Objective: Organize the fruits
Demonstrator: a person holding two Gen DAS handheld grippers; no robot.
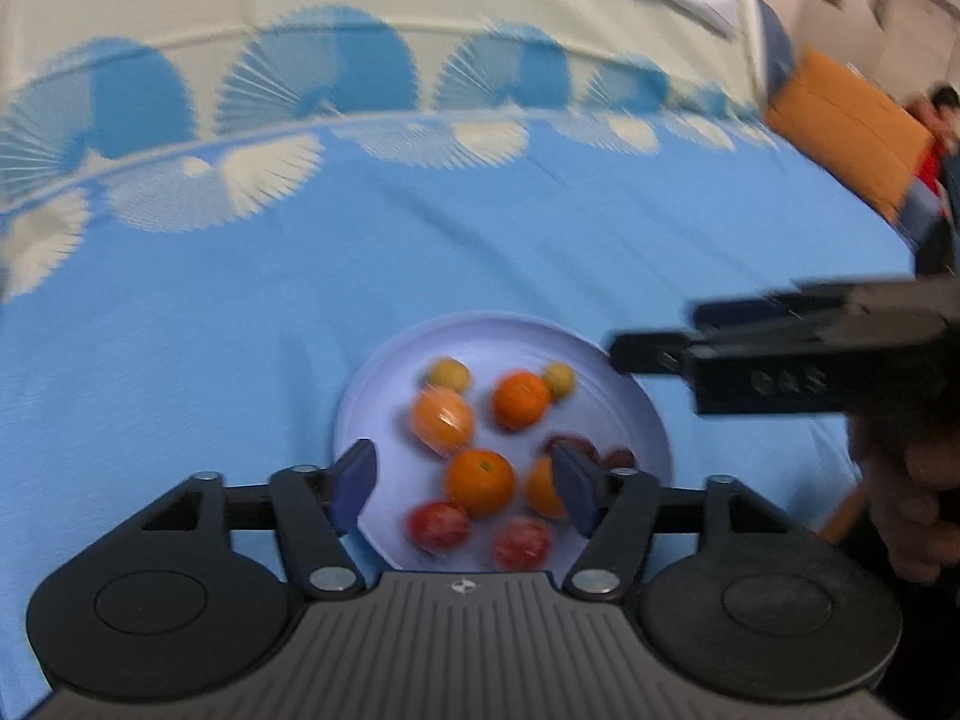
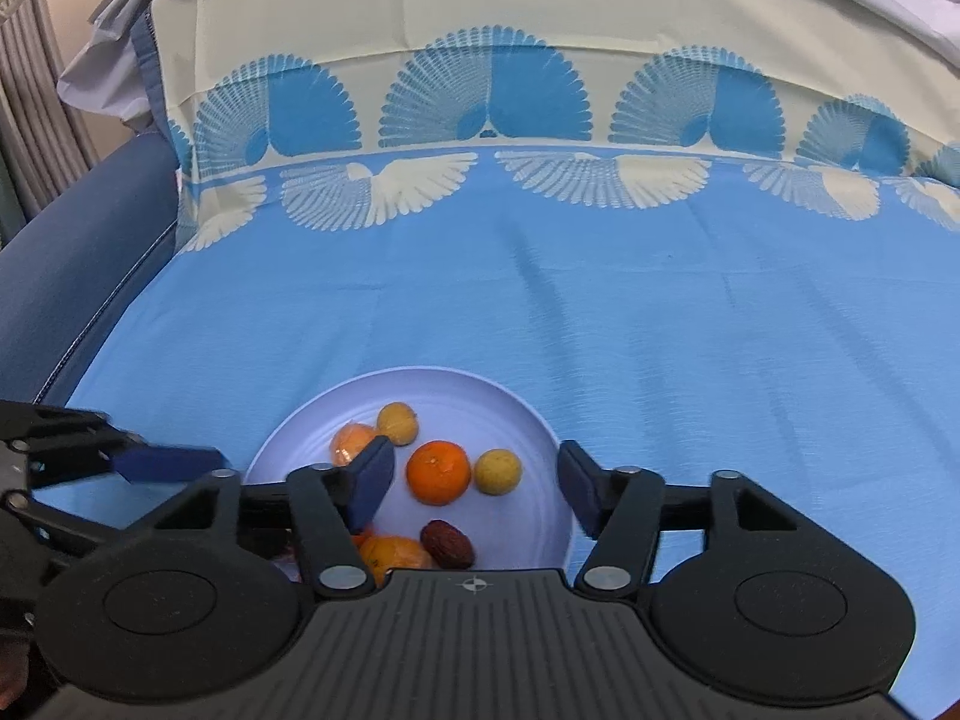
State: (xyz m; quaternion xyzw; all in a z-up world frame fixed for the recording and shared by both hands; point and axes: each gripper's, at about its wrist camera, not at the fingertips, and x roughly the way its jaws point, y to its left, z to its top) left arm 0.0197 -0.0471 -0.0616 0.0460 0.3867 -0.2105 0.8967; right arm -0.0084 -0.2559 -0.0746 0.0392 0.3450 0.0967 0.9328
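fruits (image 2: pixel 438 473) in plate (image 2: pixel 540 420); plate on cloth (image 2: pixel 660 312) — both grippers above plate

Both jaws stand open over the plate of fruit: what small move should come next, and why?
Probably draw both grippers back from the plate. All visible fruit, such as the orange and the dark date, already lies in it. The right gripper and the left gripper are open and empty, and no fruit shows on the blue cloth.

Your left gripper (image 1: pixel 465 483) and right gripper (image 2: pixel 477 483) look alike: black linkage arms with silver screws, dark blue pads (image 2: pixel 372 480), and a ribbed grey body with a small crosshair mark at the bottom centre. Two round black discs flank each body.
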